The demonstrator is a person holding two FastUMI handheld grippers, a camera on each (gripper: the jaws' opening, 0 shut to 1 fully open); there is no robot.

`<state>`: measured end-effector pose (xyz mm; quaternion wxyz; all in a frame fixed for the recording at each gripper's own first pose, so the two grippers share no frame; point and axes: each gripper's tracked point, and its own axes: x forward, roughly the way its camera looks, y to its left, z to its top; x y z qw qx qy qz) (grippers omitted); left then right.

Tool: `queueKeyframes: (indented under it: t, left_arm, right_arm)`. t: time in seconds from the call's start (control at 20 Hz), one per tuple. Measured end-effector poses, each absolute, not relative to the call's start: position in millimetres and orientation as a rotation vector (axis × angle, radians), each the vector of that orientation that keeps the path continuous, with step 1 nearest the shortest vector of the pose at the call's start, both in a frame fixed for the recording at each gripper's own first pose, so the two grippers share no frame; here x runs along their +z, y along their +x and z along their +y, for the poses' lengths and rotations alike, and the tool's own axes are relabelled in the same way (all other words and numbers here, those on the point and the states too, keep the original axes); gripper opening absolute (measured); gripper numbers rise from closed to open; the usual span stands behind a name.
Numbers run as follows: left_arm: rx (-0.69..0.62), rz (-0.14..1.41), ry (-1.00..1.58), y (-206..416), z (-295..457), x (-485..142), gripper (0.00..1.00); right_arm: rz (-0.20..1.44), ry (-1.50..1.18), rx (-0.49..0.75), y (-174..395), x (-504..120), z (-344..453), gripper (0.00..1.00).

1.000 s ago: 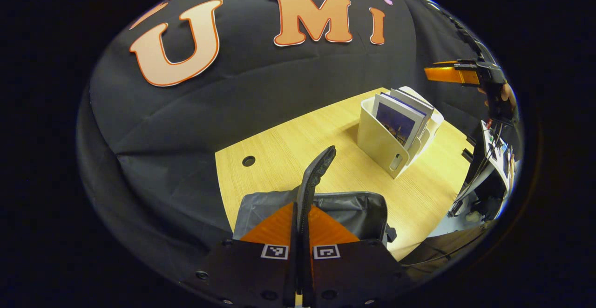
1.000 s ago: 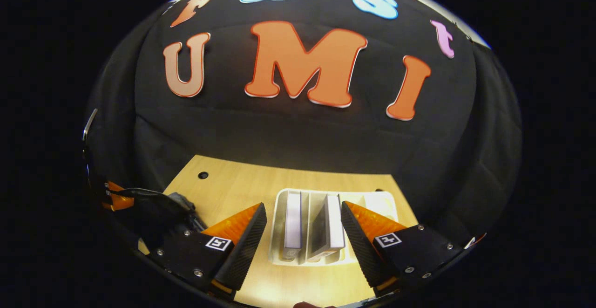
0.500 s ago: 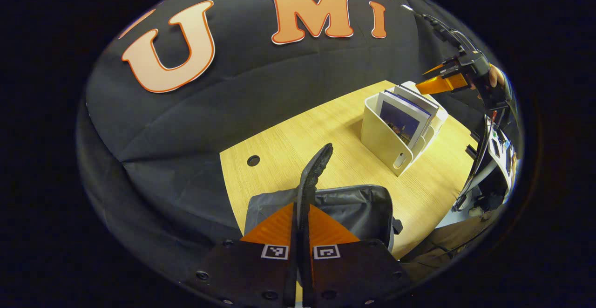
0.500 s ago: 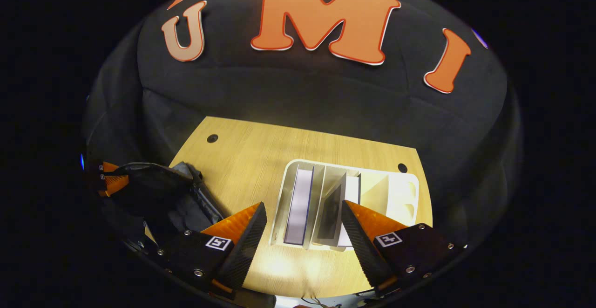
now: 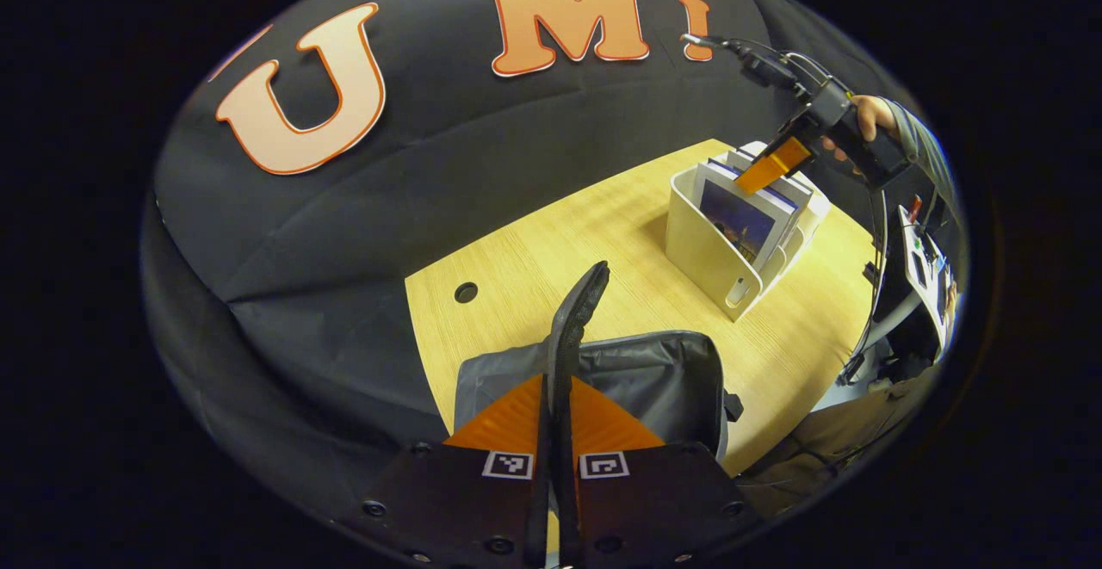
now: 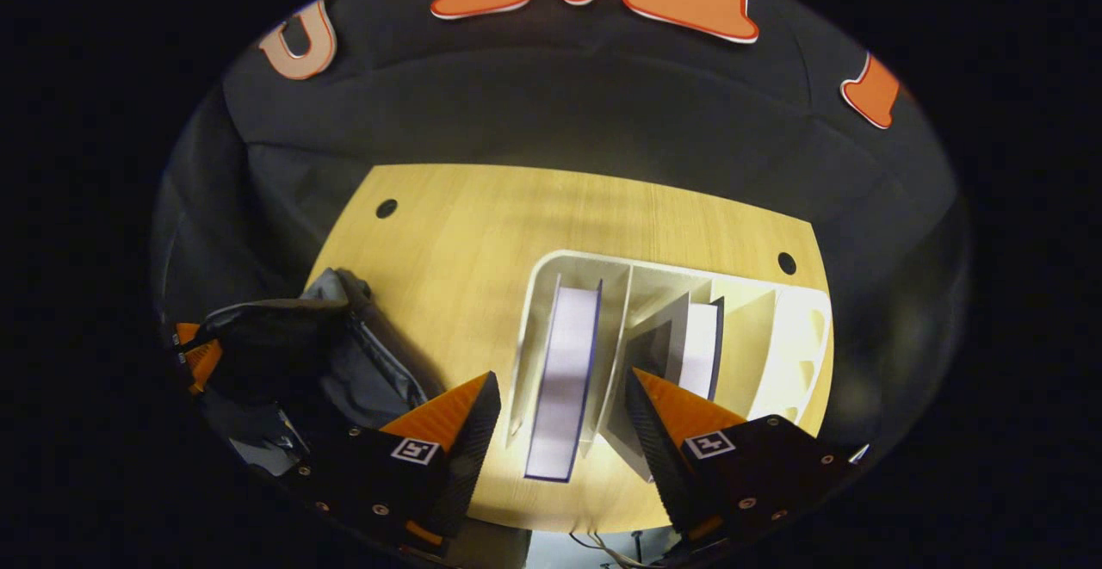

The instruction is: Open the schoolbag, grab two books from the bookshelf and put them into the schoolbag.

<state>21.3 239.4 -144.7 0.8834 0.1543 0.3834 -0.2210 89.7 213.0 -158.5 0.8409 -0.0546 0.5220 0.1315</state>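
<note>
At the bottom centre of the left gripper view, the left gripper [image 5: 560,397] has its fingers pressed together on a dark strap or flap edge [image 5: 575,311] of the grey fabric schoolbag [image 5: 646,380], which sits on the light wooden bench [image 5: 534,259]. At the bottom of the right gripper view, the right gripper [image 6: 560,418] holds its fingers spread above the white plastic bookshelf [image 6: 792,337], straddling a purple-edged white book [image 6: 568,371] in the leftmost slot. A second white book [image 6: 699,349] leans in the next compartment. The schoolbag lies at lower left.
</note>
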Motion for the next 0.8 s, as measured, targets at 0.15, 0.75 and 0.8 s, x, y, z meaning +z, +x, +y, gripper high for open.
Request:
queueKeyframes:
  t: [0.15, 0.75, 0.8]
  left_arm:
    - [-0.451, 0.809, 0.318, 20.0, 241.5, -147.2, 0.05]
    - [-0.445, 0.826, 0.294, 13.3, 246.4, -156.9, 0.06]
    - [-0.447, 0.824, 0.293, 12.9, 246.3, -158.5, 0.06]
  right_arm:
    - [1.172, -0.105, 0.262, 95.4, -179.1, 219.0, 0.76]
    - [1.306, 0.11, 0.169, 78.5, -164.0, 212.6, 0.41]
    - [1.295, 0.127, 0.176, 77.0, -154.9, 209.4, 0.35]
